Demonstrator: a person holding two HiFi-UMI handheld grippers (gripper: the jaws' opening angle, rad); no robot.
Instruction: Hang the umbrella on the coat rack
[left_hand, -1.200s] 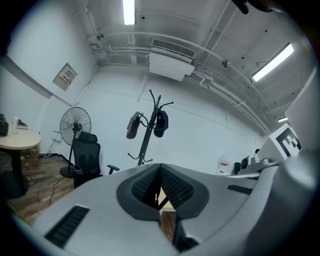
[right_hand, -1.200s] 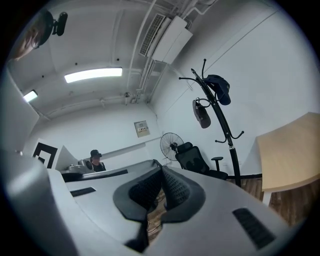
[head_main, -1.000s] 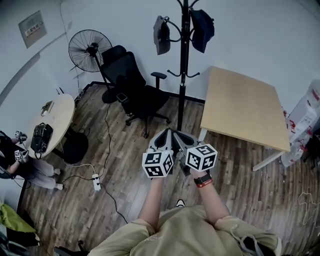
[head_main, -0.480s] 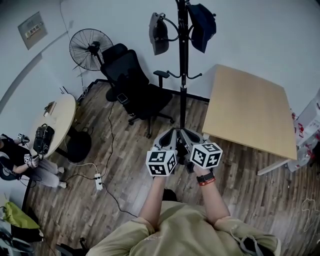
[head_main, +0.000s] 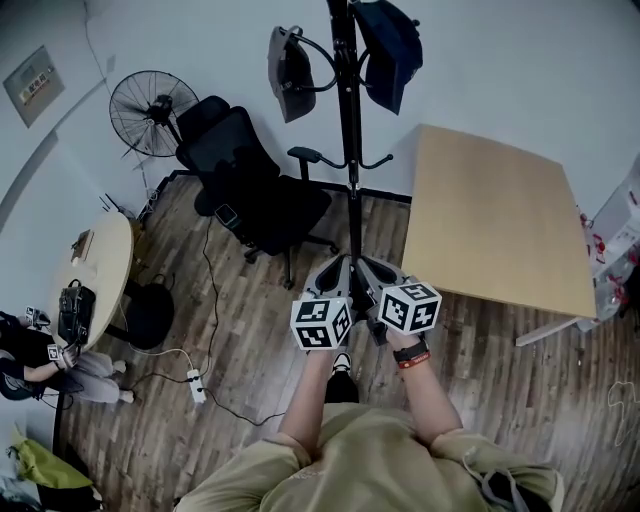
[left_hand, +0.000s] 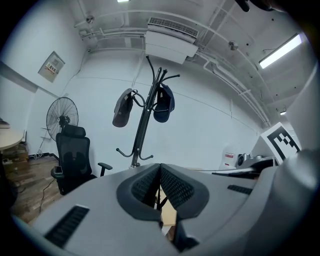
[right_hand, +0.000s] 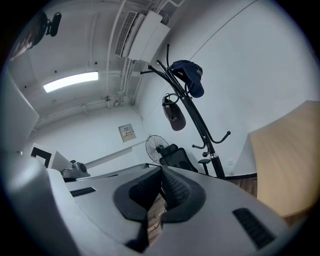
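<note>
The black coat rack stands straight ahead on the wooden floor. A dark blue cap and a grey item hang from its upper hooks. No umbrella shows in any view. My left gripper and right gripper are held side by side in front of me, just short of the rack's base. Both are shut with nothing between their pads. The left gripper view looks up at the coat rack over the left gripper. The right gripper also points up at the coat rack.
A black office chair and a standing fan are left of the rack. A wooden table stands to its right. A round table and a seated person are at far left. Cables and a power strip lie on the floor.
I have moved closer to the coat rack, which now sits higher and further left in the head view. Both grippers stay shut and side by side.
</note>
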